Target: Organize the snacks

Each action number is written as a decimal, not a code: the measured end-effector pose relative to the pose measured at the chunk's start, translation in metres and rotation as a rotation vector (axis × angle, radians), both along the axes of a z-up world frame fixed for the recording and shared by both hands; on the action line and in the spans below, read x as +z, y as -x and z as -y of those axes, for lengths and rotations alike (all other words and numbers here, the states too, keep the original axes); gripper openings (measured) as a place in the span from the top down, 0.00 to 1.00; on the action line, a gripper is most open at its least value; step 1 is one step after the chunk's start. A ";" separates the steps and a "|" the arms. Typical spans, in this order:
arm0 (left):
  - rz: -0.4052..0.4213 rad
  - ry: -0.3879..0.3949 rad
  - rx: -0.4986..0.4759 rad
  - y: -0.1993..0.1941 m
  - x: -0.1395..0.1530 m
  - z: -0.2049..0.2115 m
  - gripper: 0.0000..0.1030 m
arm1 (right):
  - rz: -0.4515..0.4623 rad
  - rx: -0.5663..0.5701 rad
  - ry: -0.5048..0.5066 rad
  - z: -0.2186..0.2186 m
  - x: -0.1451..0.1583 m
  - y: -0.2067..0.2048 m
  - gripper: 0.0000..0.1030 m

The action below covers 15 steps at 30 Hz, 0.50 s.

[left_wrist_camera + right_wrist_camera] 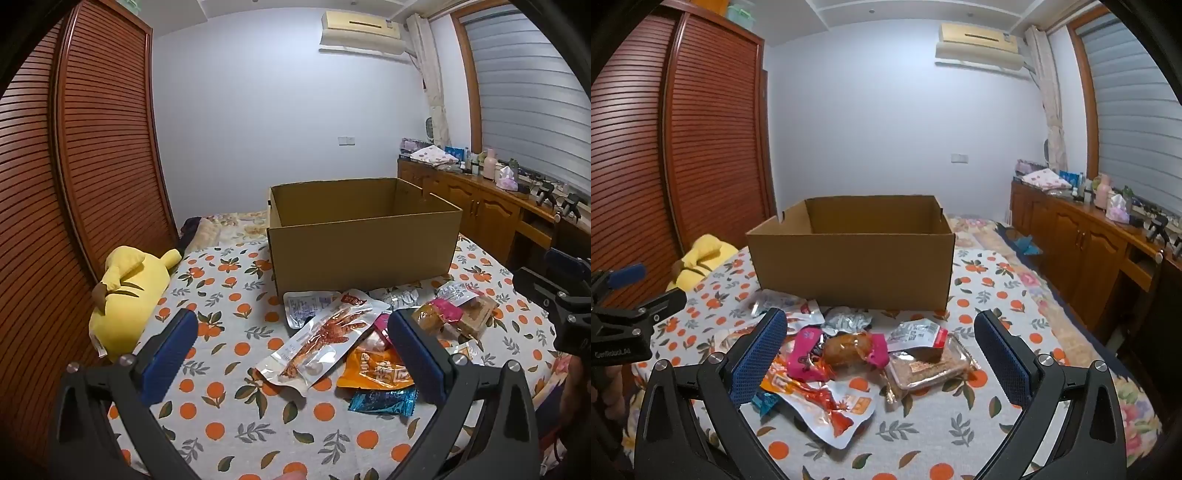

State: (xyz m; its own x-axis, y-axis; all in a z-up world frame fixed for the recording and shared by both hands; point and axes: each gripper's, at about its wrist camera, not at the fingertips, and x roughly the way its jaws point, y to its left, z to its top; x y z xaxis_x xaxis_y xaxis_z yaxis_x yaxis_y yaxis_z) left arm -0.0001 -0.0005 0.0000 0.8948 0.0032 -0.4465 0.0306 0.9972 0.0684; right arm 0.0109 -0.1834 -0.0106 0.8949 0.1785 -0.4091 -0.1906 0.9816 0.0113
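Snacks point(849, 354) before box point(853, 266), fingers point(759, 354) spread

Cardboard box point(364, 254): floor hidden behind near wall. Blue packet point(764, 400): mostly covered by the right gripper's finger. Orange packet point(373, 369): partly under neighbouring packets. Plush toy point(698, 258): largely behind box. Sideboard items point(491, 166): too small to identify.

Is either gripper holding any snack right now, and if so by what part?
Nothing is held. The left gripper and right gripper are both open above the snack pile.
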 end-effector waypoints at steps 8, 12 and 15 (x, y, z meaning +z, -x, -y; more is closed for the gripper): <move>-0.003 0.000 0.000 0.002 -0.005 -0.006 0.00 | 0.003 0.002 -0.002 0.000 -0.001 0.000 0.00; -0.005 -0.003 0.001 0.001 -0.005 -0.005 0.00 | 0.001 0.000 0.000 0.000 -0.001 0.000 0.00; -0.005 -0.003 0.001 0.002 -0.006 -0.006 0.00 | 0.000 0.000 0.004 0.000 -0.001 -0.001 0.00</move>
